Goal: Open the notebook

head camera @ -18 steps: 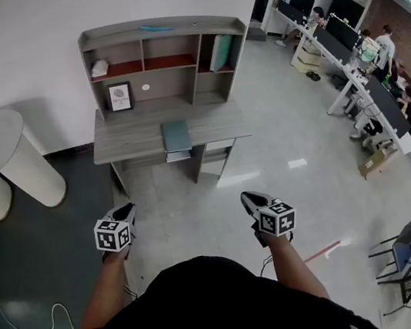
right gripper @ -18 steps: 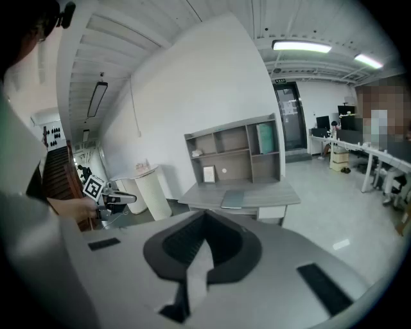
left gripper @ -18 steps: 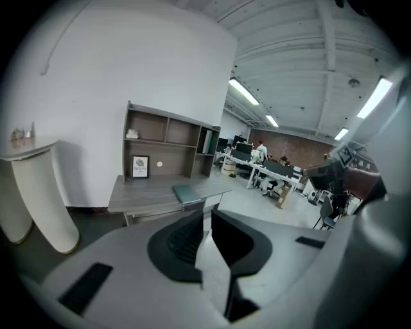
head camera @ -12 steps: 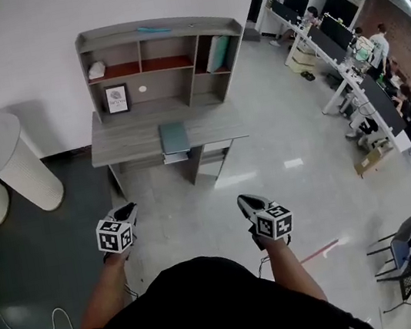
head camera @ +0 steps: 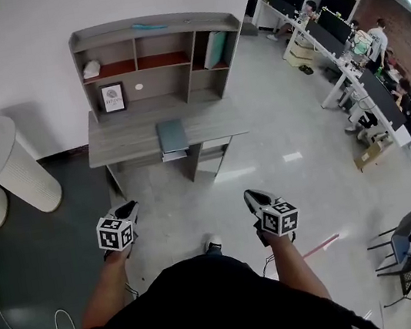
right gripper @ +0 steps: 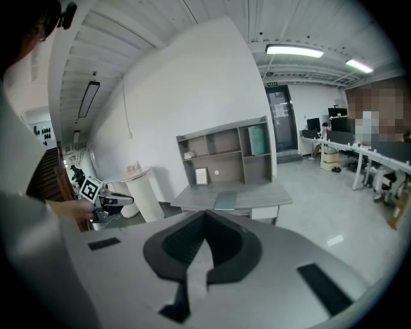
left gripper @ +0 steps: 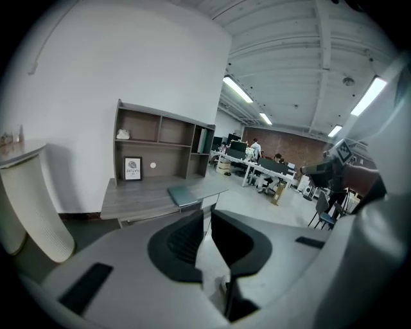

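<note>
The notebook (head camera: 173, 135) lay closed at the middle of the desk's (head camera: 123, 138) front edge, below the shelves (head camera: 189, 20). You stood well back from it on the floor, with your left tool (head camera: 125, 209) and right tool (head camera: 250, 195) both drawn narrow and empty. To do this well, you probably needed to step close, steady the book with one tool, and catch only the cover's free edge with the other.

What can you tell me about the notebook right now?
The notebook is a thin, grey-green, rectangular book, closed and lying flat on the grey wooden desk, near the middle of its front edge. Nothing rests on it. The left tongs and right tongs are both far short of it.
</note>
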{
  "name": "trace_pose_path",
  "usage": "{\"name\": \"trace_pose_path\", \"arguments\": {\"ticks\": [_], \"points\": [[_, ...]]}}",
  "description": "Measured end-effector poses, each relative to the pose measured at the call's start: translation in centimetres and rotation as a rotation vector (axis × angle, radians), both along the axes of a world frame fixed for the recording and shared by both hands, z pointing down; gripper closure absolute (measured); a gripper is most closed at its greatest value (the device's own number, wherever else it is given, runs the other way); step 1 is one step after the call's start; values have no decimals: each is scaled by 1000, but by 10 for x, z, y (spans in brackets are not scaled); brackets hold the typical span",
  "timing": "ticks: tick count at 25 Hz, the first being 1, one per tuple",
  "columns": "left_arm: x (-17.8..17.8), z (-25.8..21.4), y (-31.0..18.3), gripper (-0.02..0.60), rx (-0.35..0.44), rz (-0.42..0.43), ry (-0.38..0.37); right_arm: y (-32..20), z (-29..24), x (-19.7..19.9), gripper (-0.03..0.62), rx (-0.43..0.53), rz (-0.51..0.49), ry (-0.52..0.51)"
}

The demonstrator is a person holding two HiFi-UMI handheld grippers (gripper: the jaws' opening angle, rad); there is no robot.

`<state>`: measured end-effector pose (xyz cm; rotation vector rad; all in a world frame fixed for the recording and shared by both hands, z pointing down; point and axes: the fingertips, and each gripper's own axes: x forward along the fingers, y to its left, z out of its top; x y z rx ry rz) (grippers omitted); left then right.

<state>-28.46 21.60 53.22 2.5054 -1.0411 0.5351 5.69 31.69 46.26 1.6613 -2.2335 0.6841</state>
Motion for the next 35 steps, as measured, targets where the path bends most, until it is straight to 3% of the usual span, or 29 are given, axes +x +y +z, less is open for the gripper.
{"name": "trace_pose_path", "arguments": {"ticks": [11,21,35], "points": [[13,14,-33,537,-30,-68,-48,-60,28,27,592,-26,-68,-55],[72,18,-78,537,-57,-90,-53,-130,48,69,592,-43,-120,-100],[126,22,-136,538,-84,-171,-69,-222,59,116,592,-66,-232,-123]]}}
